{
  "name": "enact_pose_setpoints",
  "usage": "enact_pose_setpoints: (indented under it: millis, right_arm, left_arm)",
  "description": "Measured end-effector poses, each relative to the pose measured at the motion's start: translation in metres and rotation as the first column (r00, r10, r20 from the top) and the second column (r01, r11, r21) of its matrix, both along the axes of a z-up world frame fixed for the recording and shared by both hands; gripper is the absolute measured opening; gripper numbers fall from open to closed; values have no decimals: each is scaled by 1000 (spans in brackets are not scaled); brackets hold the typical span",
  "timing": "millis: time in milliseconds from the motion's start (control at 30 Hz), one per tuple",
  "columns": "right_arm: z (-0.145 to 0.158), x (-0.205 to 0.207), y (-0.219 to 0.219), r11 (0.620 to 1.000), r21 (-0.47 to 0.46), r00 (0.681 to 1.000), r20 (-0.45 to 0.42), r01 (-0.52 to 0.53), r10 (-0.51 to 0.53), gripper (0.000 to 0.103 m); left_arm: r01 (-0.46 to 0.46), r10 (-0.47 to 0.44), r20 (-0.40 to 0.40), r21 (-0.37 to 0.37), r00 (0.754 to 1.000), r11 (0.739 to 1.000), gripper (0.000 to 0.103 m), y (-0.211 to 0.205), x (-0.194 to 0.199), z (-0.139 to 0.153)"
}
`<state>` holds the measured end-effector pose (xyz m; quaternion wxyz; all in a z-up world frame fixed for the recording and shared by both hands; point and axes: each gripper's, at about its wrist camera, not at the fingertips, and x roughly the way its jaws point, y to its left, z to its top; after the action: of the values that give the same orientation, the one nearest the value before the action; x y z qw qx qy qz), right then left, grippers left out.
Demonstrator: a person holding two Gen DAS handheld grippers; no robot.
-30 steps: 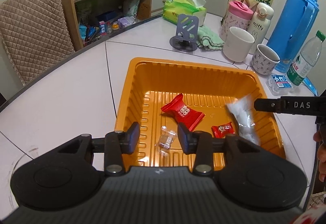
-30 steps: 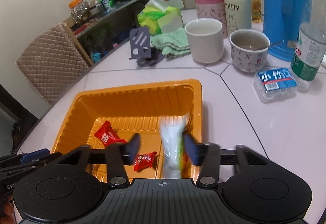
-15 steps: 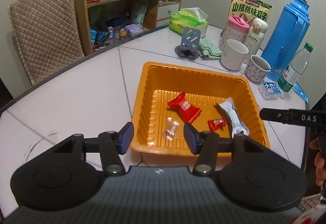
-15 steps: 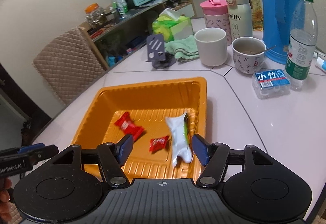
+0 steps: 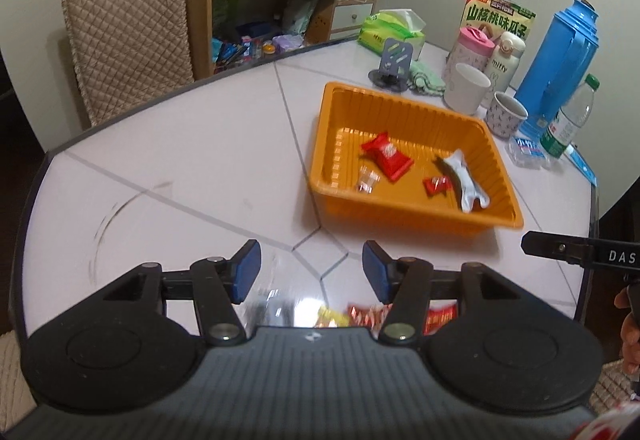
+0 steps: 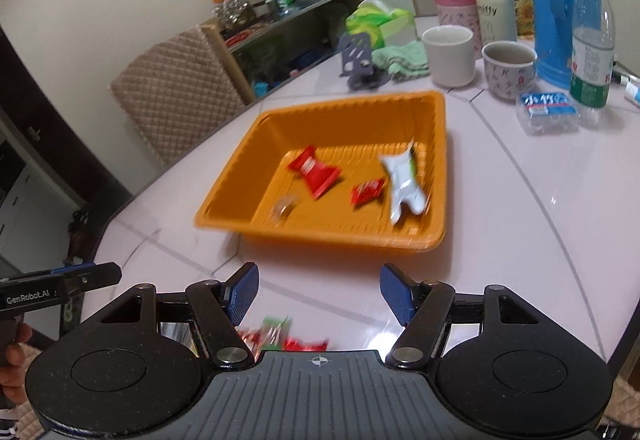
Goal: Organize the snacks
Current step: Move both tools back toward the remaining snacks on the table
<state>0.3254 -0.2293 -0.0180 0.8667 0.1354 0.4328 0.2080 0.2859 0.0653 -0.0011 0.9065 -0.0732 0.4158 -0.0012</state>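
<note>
Snacks sit in two places right now: four pieces in the orange tray (image 5: pixel 416 212) out on the white table (image 5: pixel 192 168), and a blurred cluster of red, yellow and green wrappers (image 5: pixel 360 314) on the near edge of the table, partly hidden under the gripper bodies. Behind the tray stands a crowded row: a grey phone stand (image 5: pixel 394 64), a green cloth (image 5: pixel 426 76), a white mug (image 5: pixel 466 88), a patterned cup (image 5: pixel 506 114), a pink tumbler (image 5: pixel 472 48), a cream flask (image 5: pixel 506 58), a blue thermos jug (image 5: pixel 560 64), a water bottle (image 5: pixel 570 120) and a small clear box with a blue label (image 6: pixel 546 110). All of these stand beyond the tray's far rim, with open tabletop between both grippers and the tray. Inside the tray, a large red packet (image 5: pixel 386 156) lies toward the middle, a clear-wrapped candy (image 5: pixel 368 180) just beside it, a small red candy (image 5: pixel 438 184) next along, and a white and silver packet (image 5: pixel 464 180) near the side wall. Left gripper (image 5: pixel 311 274) hangs over the table edge with jaws spread wide, holding nothing. Right gripper (image 6: pixel 319 292) does the same, wide apart and unloaded, with the loose wrappers (image 6: pixel 280 336) just below it.
</note>
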Motion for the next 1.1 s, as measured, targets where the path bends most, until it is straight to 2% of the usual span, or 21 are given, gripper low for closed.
enact_pose_setpoints:
  millis: [500, 1100]
  right_arm:
    - [-10, -84, 41, 996, -16, 994, -61, -93, 91, 67]
    - [-36, -134, 68, 988, -56, 982, -130, -143, 134, 67]
  left_arm:
    - [-14, 14, -57, -13, 998, 1000, 55, 18, -82, -15]
    - [-20, 16, -96, -41, 995, 999, 55, 30, -122, -32]
